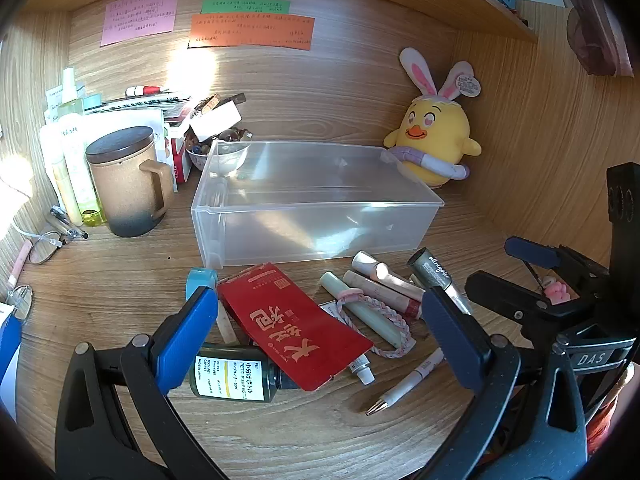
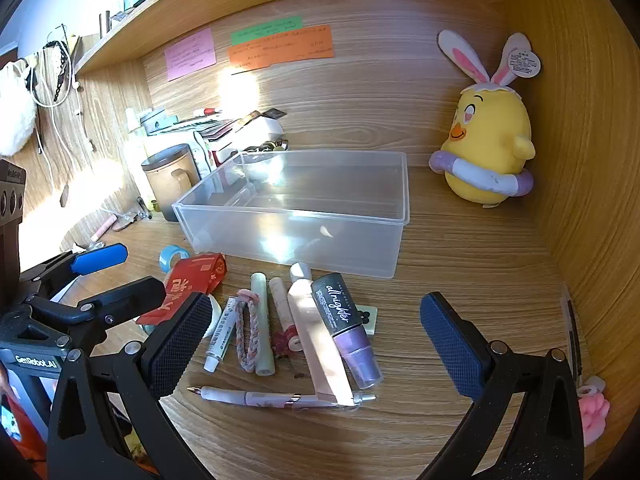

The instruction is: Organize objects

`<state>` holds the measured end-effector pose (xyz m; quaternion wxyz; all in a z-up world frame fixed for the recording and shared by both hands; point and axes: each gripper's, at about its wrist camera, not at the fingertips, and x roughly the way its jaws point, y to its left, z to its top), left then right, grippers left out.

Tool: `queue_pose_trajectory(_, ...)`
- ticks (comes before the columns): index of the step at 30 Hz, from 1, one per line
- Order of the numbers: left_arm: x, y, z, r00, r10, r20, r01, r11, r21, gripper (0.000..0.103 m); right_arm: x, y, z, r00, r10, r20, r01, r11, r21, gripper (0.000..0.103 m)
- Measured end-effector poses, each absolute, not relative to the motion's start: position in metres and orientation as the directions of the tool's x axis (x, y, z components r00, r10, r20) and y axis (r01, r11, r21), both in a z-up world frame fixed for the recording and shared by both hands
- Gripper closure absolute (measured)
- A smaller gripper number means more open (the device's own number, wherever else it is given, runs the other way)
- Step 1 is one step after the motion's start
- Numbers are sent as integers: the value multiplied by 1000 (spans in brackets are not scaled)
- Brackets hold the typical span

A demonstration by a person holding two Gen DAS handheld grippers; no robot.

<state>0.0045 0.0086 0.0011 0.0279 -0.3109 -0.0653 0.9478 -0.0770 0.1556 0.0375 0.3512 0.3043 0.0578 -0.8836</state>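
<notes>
Both grippers' fingers (image 1: 192,320) (image 2: 448,332) spread wide, holding nothing

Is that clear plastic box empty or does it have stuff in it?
Empty: through the clear box only bare floor shows; the tubes lie outside on the desk.

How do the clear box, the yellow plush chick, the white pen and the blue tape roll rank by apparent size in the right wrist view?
Largest to smallest:
1. clear box
2. yellow plush chick
3. white pen
4. blue tape roll
The pen lies nearer the camera, so its place is less sure.
</notes>
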Motion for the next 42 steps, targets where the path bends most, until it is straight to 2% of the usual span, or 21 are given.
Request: queue_pose_trajectory(42, 3, 3, -5, -802, 65, -593, 41, -986, -164, 0, -78, 154, 33, -545, -597, -589, 668, -734, 125, 0)
